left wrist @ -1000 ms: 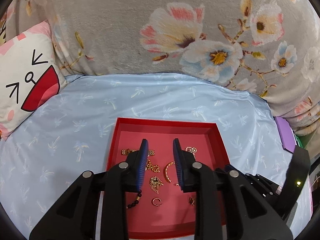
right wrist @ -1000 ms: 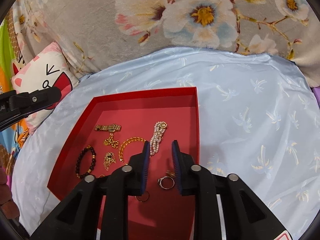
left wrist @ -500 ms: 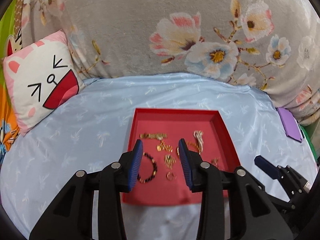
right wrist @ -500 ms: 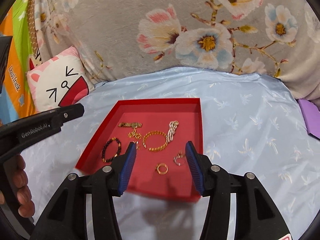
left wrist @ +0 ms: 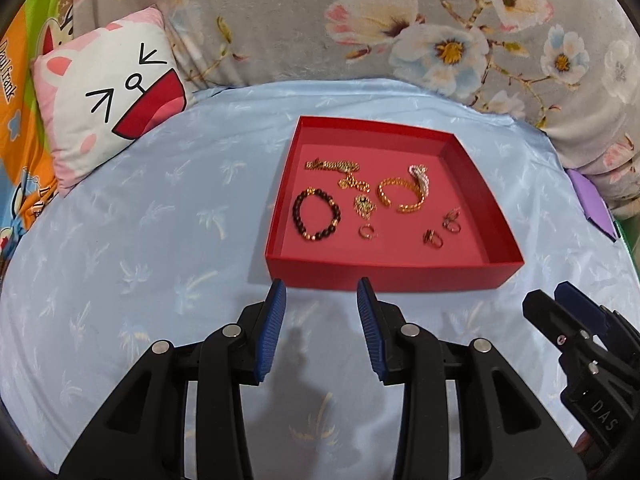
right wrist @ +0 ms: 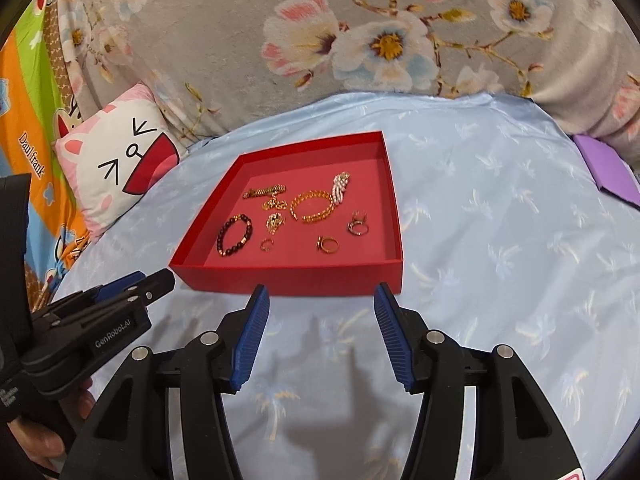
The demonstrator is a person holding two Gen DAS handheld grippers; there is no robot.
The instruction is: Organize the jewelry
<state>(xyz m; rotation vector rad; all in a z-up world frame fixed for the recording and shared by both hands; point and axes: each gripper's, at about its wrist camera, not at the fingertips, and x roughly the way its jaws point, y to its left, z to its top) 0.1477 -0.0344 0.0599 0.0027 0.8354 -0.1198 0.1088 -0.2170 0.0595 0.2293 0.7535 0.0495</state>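
A red tray (left wrist: 392, 276) (right wrist: 304, 278) lies on the light blue bedsheet. In it lie a dark bead bracelet (left wrist: 316, 214) (right wrist: 234, 235), a gold chain bracelet (left wrist: 401, 194) (right wrist: 313, 205), a pearl piece (left wrist: 420, 176) (right wrist: 341, 185), gold chains (left wrist: 332, 165) (right wrist: 265, 191), a pendant (left wrist: 364, 203) and several rings (left wrist: 433, 239) (right wrist: 328, 244). My left gripper (left wrist: 320, 292) is open and empty, in front of the tray's near wall. My right gripper (right wrist: 320, 292) is open and empty, also in front of the tray. Each gripper shows in the other's view: the right (left wrist: 560, 300), the left (right wrist: 152, 278).
A white and pink cat-face cushion (left wrist: 108, 96) (right wrist: 116, 160) lies at the back left. A grey floral blanket (left wrist: 360, 20) runs along the back. A purple object (left wrist: 592, 208) (right wrist: 608, 168) lies at the right edge. A colourful cartoon sheet (left wrist: 20, 100) shows at the left.
Both grippers have pulled back from over the tray to in front of its near wall, and both have opened wider. The jewelry in the tray has not moved.
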